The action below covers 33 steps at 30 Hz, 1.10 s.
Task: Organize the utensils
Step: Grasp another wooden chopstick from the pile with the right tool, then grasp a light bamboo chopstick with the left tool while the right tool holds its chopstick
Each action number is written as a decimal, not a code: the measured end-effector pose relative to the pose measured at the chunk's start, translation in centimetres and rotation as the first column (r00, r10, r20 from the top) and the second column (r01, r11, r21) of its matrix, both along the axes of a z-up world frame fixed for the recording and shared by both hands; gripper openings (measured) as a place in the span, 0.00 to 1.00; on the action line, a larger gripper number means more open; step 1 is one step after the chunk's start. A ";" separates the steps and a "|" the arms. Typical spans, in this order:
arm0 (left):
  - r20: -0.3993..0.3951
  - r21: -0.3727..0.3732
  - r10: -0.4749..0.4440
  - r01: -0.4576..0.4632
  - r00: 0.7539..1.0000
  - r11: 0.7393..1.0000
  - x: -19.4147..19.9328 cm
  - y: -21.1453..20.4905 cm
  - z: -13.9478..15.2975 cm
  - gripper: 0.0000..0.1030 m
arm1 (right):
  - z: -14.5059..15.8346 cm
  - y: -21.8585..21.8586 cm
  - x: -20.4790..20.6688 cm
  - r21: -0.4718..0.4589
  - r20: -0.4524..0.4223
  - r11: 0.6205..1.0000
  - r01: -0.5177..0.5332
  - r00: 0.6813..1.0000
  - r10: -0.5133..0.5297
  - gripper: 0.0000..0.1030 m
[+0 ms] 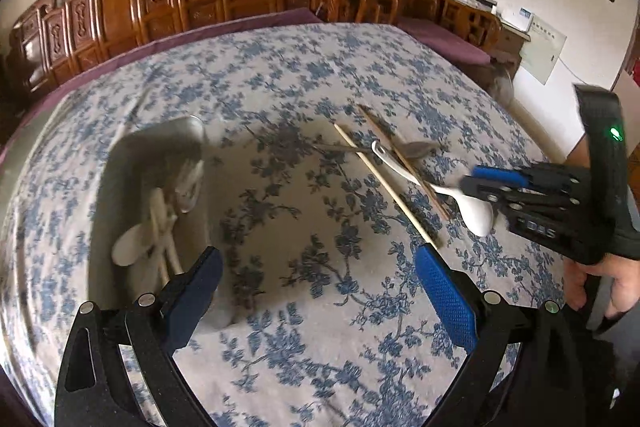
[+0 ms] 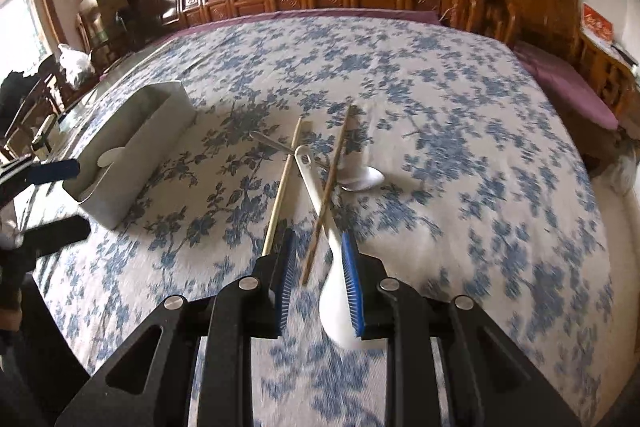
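Right wrist view shows the white spoon (image 2: pixel 340 291) lying on the flowered cloth (image 2: pixel 460 131) with its bowl between the narrowly parted pads of the right gripper (image 2: pixel 318 259), crossed by a brown chopstick (image 2: pixel 326 195) and flanked by a pale chopstick (image 2: pixel 282 187) and a metal spoon (image 2: pixel 362 183). Left of them stands the grey bin (image 1: pixel 156 163) holding more spoons, with the left gripper (image 1: pixel 320 275) wide open and empty just before it.
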<state>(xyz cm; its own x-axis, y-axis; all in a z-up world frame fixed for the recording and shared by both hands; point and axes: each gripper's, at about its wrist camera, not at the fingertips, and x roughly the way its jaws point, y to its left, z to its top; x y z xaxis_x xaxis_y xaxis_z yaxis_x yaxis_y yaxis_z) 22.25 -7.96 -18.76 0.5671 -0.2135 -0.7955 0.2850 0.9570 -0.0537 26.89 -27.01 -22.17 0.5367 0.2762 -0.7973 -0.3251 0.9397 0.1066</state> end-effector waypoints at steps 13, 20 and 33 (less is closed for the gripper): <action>-0.035 -0.001 0.003 -0.003 0.999 1.000 2.5 -1.1 -1.9 0.91 | -3.0 1.1 6.2 0.033 -0.079 0.999 0.024 0.997 -0.021 0.11; -0.053 0.007 0.012 -0.012 0.999 1.000 2.7 -1.3 -2.8 0.91 | -3.7 0.0 7.0 0.089 -0.118 0.995 0.053 0.992 -0.043 0.11; -0.071 0.034 0.017 -0.014 0.997 0.999 4.0 -3.4 -3.7 0.91 | -2.9 -1.1 6.0 0.114 -0.076 0.991 0.074 0.995 -0.065 0.06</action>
<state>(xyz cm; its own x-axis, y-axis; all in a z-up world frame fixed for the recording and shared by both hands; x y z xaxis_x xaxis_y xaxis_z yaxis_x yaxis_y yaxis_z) 26.22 -11.41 -22.44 0.5120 -0.1781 -0.8403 0.2667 0.9629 -0.0416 32.87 -28.11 -25.07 0.4999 0.3337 -0.7992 -0.2471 0.9394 0.2377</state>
